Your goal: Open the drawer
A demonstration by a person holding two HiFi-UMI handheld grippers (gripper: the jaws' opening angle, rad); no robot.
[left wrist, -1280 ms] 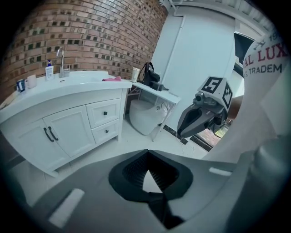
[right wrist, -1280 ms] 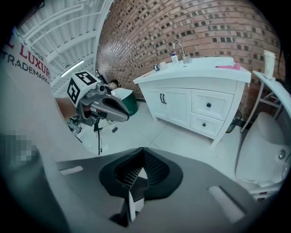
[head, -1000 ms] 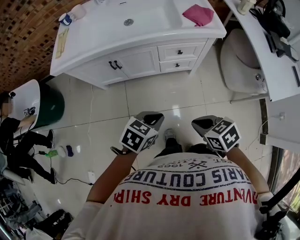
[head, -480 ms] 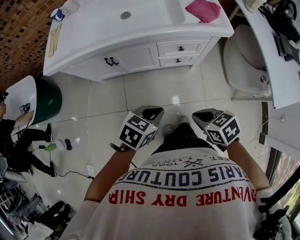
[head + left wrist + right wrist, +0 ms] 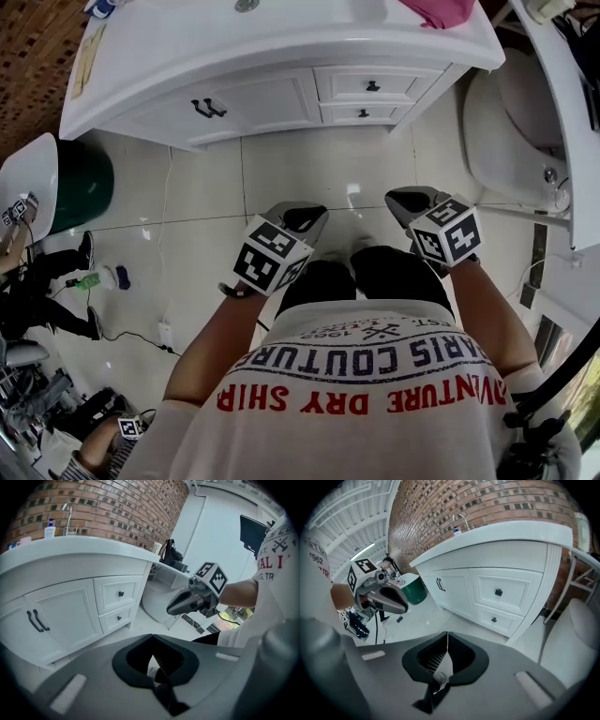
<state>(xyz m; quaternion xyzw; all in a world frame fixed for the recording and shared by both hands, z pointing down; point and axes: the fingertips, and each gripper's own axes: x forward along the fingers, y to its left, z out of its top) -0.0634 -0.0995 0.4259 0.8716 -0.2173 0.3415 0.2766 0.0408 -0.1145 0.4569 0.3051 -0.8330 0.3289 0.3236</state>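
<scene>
Glossy tiled floor [image 5: 309, 178], white vanity cabinet [image 5: 262, 94]

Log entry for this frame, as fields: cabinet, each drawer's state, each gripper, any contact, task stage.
cabinet: white vanity, in front of the person
upper drawer: closed, dark knob
lower drawer: closed, dark knob
left gripper: jaws together, nothing between them
right gripper: jaws together, nothing between them
contact: none; both grippers are short of the vanity
on countertop: pink cloth at the right end
task stage: no drawer touched yet
</scene>
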